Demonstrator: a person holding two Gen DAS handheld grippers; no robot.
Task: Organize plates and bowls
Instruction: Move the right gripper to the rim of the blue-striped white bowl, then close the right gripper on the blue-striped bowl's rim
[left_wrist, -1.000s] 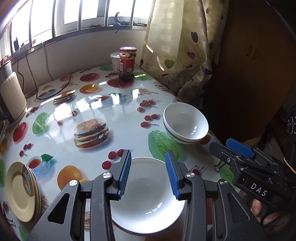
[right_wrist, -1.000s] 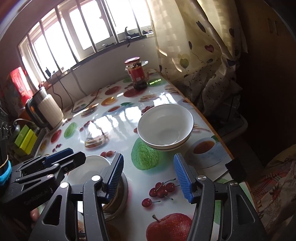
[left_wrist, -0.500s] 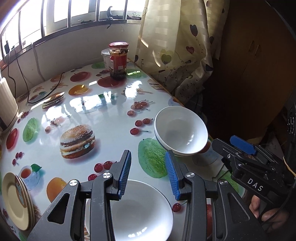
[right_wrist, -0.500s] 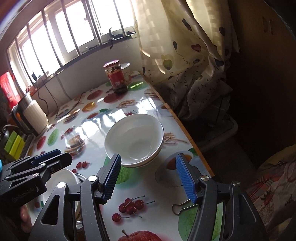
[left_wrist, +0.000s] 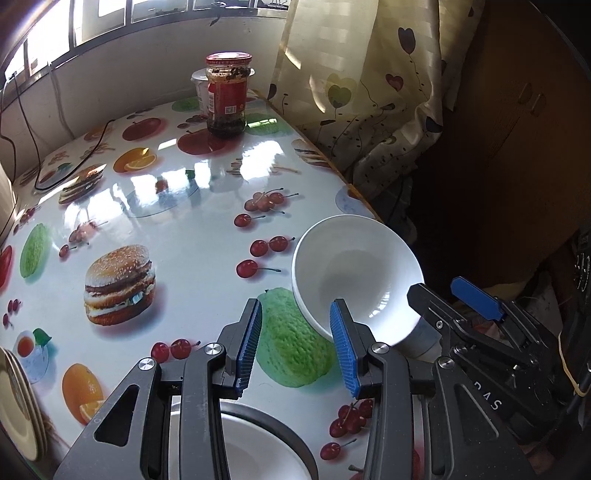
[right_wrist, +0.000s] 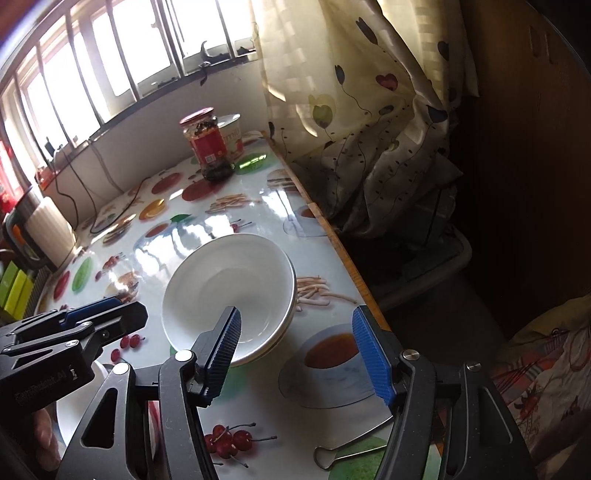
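Left hand-held gripper (left_wrist: 295, 347): jaws partly apart, empty.
Right hand-held gripper (right_wrist: 297, 354): jaws just widened, empty.
Stacked bowls (right_wrist: 225, 291): on surface (left_wrist: 192, 229) by its right edge.
Plates (left_wrist: 16, 406): far left.

White bowls (right_wrist: 229, 291) sit stacked upright near the surface's right edge; yellow plates (left_wrist: 16, 402) stand stacked at far left.

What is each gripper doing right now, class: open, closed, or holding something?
Left gripper: open, holding nothing.
Right gripper: open, jaws just widened, nothing gripped; its near finger overlaps the stacked white bowls.
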